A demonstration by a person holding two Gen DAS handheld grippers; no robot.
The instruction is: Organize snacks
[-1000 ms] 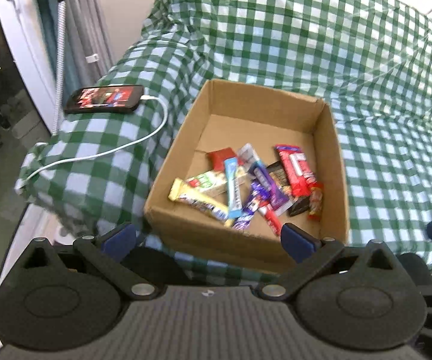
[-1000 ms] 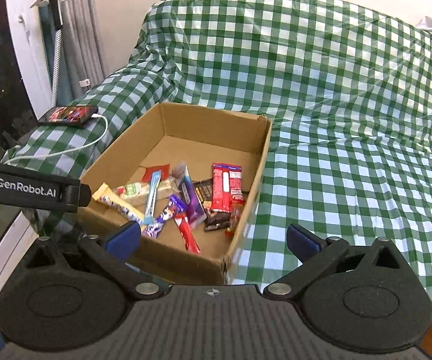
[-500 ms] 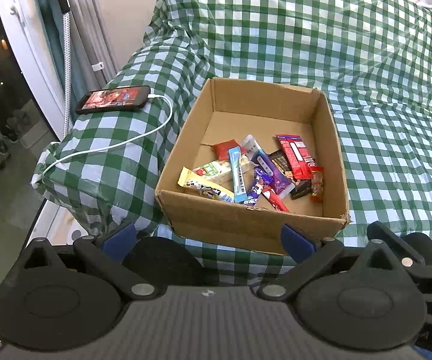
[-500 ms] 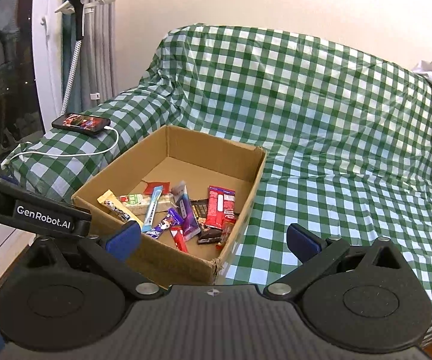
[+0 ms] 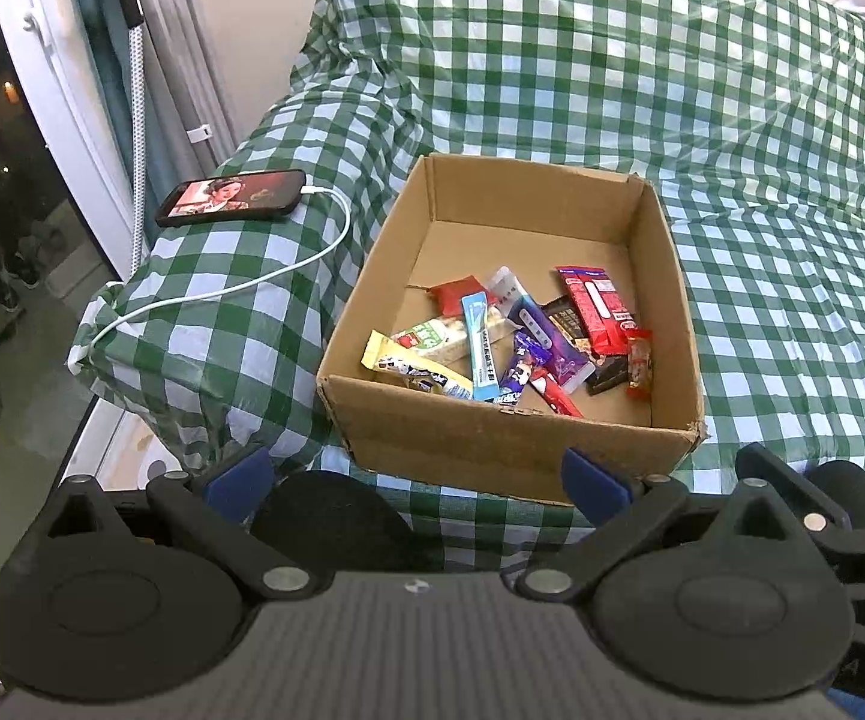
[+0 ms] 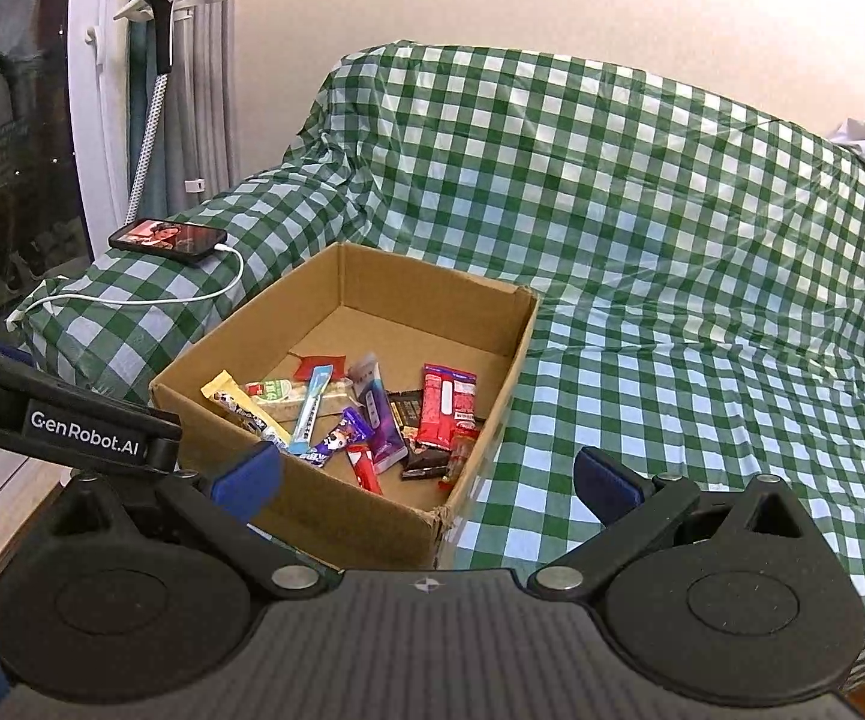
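1. The left gripper (image 5: 414, 474) hung spread wide and empty, short of the cardboard box (image 5: 510, 438).
2. The snacks (image 5: 510, 342) lay heaped inside, beyond its fingertips.
3. The right gripper (image 6: 426, 477) gaped empty too, box ahead-left.

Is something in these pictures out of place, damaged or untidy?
Yes. The snacks lie crisscrossed in a loose heap inside the cardboard box, unsorted. The box's near right corner looks frayed. A phone sits charging on the sofa arm.
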